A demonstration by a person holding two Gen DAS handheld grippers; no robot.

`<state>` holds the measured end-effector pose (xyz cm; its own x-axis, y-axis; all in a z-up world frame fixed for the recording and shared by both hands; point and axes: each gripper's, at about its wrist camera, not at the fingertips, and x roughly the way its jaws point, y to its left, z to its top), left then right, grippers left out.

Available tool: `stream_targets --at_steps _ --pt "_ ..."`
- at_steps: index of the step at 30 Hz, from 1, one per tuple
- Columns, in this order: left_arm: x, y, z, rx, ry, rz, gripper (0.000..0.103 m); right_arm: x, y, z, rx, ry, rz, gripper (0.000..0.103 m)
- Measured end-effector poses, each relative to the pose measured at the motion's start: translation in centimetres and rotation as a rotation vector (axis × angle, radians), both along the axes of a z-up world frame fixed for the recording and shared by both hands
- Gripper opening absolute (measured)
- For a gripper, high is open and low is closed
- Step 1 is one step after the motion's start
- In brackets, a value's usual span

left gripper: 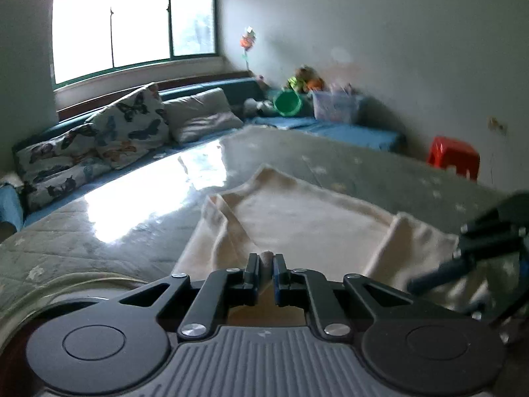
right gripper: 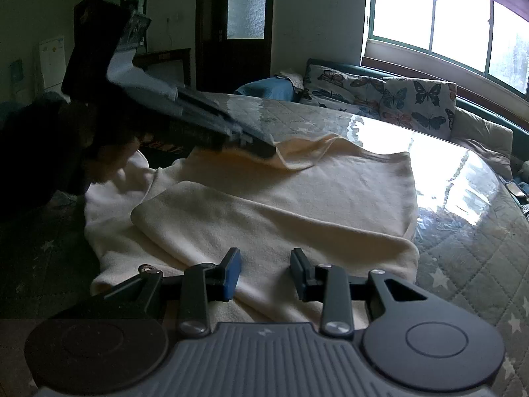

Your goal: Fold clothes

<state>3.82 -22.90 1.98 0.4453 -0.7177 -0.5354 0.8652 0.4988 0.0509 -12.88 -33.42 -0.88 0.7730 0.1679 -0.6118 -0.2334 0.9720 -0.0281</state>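
While my left gripper (left gripper: 264, 259) pinches an edge of the cream garment (right gripper: 264, 198) spread on the quilted table (right gripper: 463, 248), my right gripper (right gripper: 264, 261) hovers over its near fold — fingers apart, gripping nothing.

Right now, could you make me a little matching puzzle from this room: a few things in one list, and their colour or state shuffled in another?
Things:
1. left gripper
2. right gripper
3. stool
4. bucket

Descriptions:
A. green, tipped on its side
B. jaws apart above the cream garment
C. red, by the wall
D. pinching an edge of the garment

Pairs: 1-D, 2-B, 3-C, 4-A
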Motion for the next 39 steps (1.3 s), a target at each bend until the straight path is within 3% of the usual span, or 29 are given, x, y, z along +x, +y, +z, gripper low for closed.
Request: stream_targets --at_steps 3,8,12,16,17,18,19,24,29,33,35,39 --pt "-0.3 -0.2 -0.2 0.012 -0.021 0.011 0.013 0.0 0.0 0.0 0.002 0.000 -0.001 0.033" --pt "-0.5 0.1 0.2 0.013 -0.088 0.017 0.031 0.0 0.1 -0.1 0.002 0.000 -0.002 0.034" --pt "-0.6 -0.6 -0.2 0.051 -0.107 -0.007 0.032 0.0 0.1 -0.1 0.007 -0.001 -0.004 0.035" --pt "-0.3 -1.4 -1.0 0.083 -0.088 -0.046 0.030 0.0 0.2 0.0 0.008 -0.002 -0.007 0.035" --pt "-0.2 -1.5 -1.1 0.089 -0.082 -0.056 0.025 0.0 0.2 0.0 0.010 -0.002 -0.007 0.035" --pt "-0.1 -1.5 -1.2 0.086 -0.080 -0.058 0.010 0.0 0.2 0.0 0.010 -0.002 -0.008 0.035" --pt "0.1 -1.4 -1.0 0.080 -0.085 -0.045 0.010 0.0 0.2 -0.1 0.011 -0.002 -0.008 0.035" --pt "3.3 -0.1 0.8 0.015 -0.129 0.135 0.009 0.1 0.3 -0.1 0.010 0.000 -0.010 0.035" --pt "8.4 1.5 1.5 -0.008 -0.153 0.487 0.009 0.1 0.3 -0.1 0.012 -0.001 -0.012 0.036" --pt "10.5 1.9 -0.4 0.027 -0.130 0.596 0.012 0.0 0.4 0.0 0.010 0.000 -0.011 0.036" --pt "10.9 2.0 -1.2 0.033 -0.124 0.636 0.020 0.0 0.4 0.0 0.009 0.000 -0.011 0.036" --pt "10.2 2.6 -1.3 0.004 -0.101 0.636 0.022 0.1 0.4 0.0 0.011 0.000 -0.012 0.036"
